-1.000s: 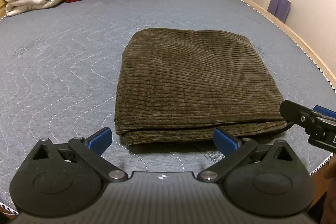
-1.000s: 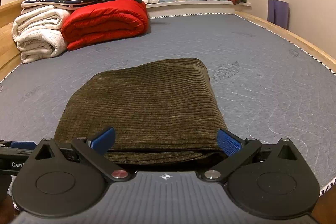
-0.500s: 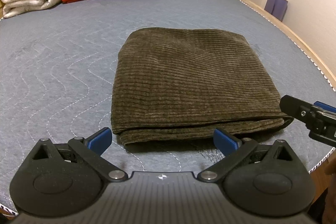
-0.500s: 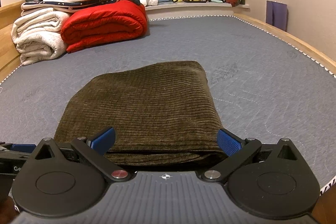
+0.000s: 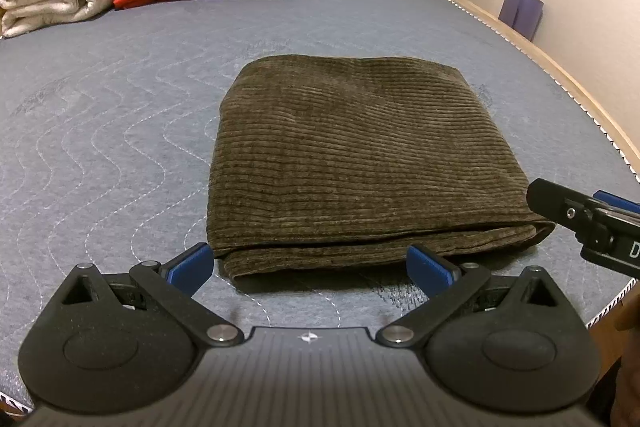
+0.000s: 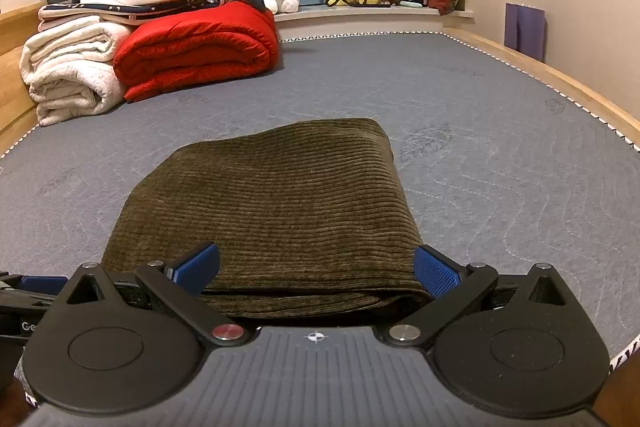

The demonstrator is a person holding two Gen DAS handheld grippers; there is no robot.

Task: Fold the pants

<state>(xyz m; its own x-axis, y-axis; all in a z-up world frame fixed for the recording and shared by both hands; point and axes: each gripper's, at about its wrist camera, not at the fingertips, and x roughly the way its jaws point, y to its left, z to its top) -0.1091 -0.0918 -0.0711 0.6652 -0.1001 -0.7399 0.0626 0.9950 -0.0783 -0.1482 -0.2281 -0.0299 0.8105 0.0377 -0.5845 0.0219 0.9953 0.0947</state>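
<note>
The pants (image 5: 360,163) are lying on the bed (image 5: 120,107) as a compact folded rectangle, so folding is looking essentially done, while the left tool (image 5: 310,263) and right tool (image 6: 316,269) are gaping wide, gripping nothing.

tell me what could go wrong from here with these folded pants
The folded pants lie close to the mattress edge, so a backward tug could drag them off. The layered near edge sits between the open fingers of the right gripper; closing there might catch only some layers and undo the fold. The open left gripper could nudge the near corner askew.
</note>
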